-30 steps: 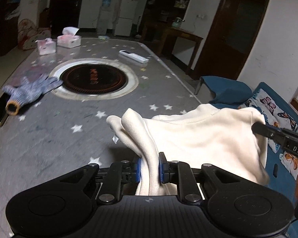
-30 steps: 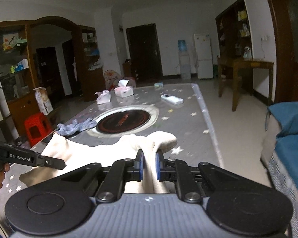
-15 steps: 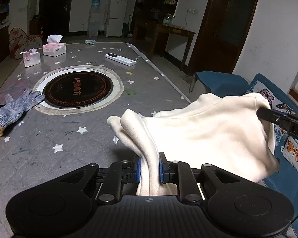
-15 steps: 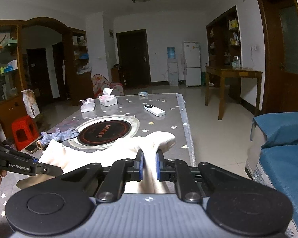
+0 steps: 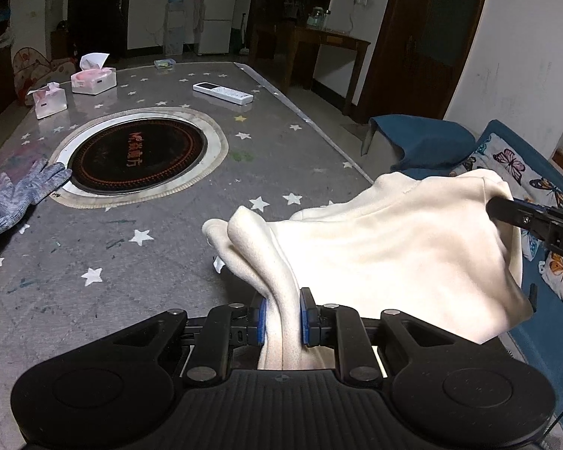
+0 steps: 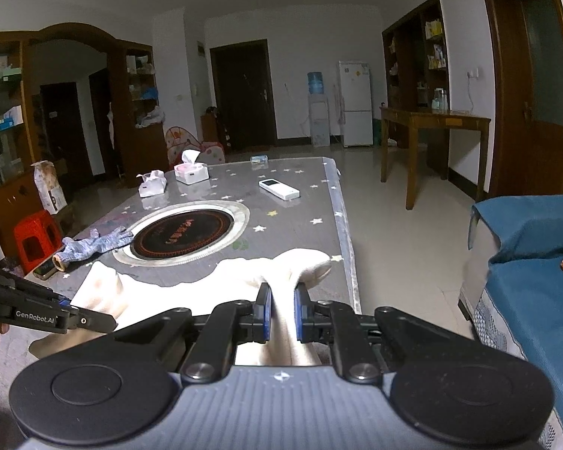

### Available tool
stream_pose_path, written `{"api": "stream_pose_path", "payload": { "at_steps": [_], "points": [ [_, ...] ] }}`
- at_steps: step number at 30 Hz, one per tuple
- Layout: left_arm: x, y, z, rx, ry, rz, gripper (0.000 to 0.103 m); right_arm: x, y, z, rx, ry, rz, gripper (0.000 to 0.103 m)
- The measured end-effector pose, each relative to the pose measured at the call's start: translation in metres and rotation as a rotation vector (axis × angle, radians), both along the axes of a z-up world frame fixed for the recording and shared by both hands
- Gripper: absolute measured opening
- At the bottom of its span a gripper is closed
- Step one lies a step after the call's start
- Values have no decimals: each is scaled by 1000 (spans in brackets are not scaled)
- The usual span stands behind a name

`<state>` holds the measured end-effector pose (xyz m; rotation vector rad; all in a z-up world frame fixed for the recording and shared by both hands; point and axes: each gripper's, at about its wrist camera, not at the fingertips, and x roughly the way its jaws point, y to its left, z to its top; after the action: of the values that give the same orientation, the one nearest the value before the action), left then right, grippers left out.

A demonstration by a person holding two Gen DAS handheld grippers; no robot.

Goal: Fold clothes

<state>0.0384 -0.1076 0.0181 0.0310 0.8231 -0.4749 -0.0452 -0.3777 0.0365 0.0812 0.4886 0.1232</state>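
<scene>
in the left wrist view the left tool [image 5: 281, 317] is clamped on a bunched edge of a cream fleece garment [image 5: 394, 251], its blue pads pressed against the cloth from both sides; the garment hangs in the air between the two tools, above the near right corner of the star-patterned counter [image 5: 169, 247], and its far corner is pinched by the right tool [image 5: 506, 208] coming in from the right edge. a grey knit glove [image 5: 15, 198], a round black hob plate [image 5: 137, 155] and a white remote [image 5: 223, 93] lie further off on the counter. in the right wrist view the right tool [image 6: 281, 315] is likewise closed on a fold of the garment [image 6: 244, 273], held level and pointing down the room, while the left tool [image 6: 75, 318] juts in low from the left. by my reading the cloth is being carried stretched between two grips, which fits either spreading it out or bringing one edge over in a fold; either way the next move calls for lowering both grips evenly so it lands flat.
</scene>
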Motion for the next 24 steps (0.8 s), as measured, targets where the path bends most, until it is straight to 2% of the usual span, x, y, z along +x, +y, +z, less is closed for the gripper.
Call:
{"api": "stream_pose_path", "payload": {
  "at_steps": [24],
  "points": [
    [12,-10,-17,58,11,-10,19,20,-8,-20,7,62,-9,10]
  ]
}}
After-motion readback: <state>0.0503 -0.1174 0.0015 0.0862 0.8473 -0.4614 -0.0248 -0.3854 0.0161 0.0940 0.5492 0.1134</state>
